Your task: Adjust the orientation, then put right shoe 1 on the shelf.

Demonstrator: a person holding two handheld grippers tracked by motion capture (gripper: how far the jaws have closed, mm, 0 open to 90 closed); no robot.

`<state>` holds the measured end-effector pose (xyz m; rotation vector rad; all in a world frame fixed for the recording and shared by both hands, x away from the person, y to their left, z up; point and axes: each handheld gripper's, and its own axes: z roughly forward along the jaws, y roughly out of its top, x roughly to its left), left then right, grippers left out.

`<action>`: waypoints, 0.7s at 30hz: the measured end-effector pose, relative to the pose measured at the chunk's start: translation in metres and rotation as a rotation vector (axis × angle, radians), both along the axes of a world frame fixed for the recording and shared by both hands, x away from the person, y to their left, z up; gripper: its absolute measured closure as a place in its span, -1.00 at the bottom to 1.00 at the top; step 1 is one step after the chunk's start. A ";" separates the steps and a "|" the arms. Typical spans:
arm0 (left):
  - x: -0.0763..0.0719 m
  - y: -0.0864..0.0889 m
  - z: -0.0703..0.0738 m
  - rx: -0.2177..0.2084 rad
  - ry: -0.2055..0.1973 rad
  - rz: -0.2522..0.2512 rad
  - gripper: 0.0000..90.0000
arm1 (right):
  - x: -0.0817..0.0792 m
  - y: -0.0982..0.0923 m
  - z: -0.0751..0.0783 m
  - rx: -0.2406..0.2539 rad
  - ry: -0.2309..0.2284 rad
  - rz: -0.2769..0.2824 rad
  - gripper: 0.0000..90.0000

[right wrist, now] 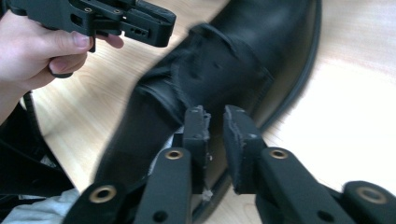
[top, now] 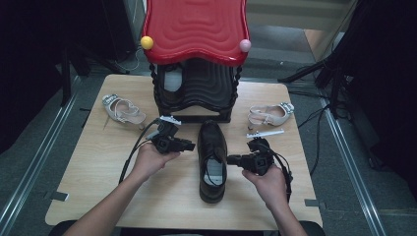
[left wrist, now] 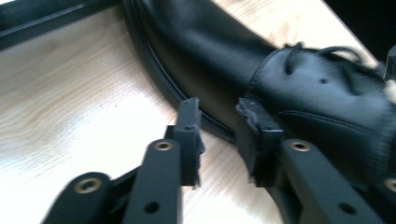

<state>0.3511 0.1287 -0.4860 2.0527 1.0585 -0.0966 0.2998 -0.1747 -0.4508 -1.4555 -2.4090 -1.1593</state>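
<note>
High view: we see a black leather lace-up shoe [top: 212,160] lying at the middle of the wooden table [top: 98,182], its toe toward a black shoe rack with a red wavy top [top: 196,29]. The left gripper [top: 189,146] sits just beside the shoe's left flank and the right gripper [top: 231,159] just beside its right flank, each held in a hand. Two pale strappy sandals lie well apart, one at far left [top: 123,110], one at far right [top: 269,114].

Left gripper view: we see the jaws standing apart with bare table and the shoe's sole edge [left wrist: 187,105] showing in the gap; the pads press on nothing.

Right gripper view: we see the jaws slightly apart just in front of the shoe's side [right wrist: 219,70], with nothing clamped between them. Across the shoe, the person's left hand [right wrist: 32,51] holds the other gripper above the table.
</note>
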 end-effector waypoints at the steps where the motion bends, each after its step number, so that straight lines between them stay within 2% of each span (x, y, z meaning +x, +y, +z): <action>1: -0.001 0.002 0.003 0.006 -0.004 -0.005 0.50 | -0.001 0.002 0.006 -0.002 -0.004 0.007 0.74; 3: -0.004 0.006 0.013 0.016 -0.024 -0.010 0.40 | -0.005 0.006 0.015 0.007 -0.013 0.015 0.69; 7: -0.007 0.014 0.031 -0.001 -0.045 -0.020 0.28 | -0.010 0.018 0.025 0.015 -0.006 0.043 0.58; 10: -0.008 0.019 0.043 -0.008 -0.062 -0.022 0.27 | -0.011 0.026 0.027 0.008 -0.002 0.054 0.53; 15: -0.004 0.022 0.060 0.011 -0.074 -0.033 0.22 | -0.009 0.035 0.025 0.013 0.034 0.064 0.53; 21: 0.001 0.023 0.084 0.001 -0.100 -0.041 0.20 | -0.009 0.047 0.023 0.009 0.082 0.080 0.47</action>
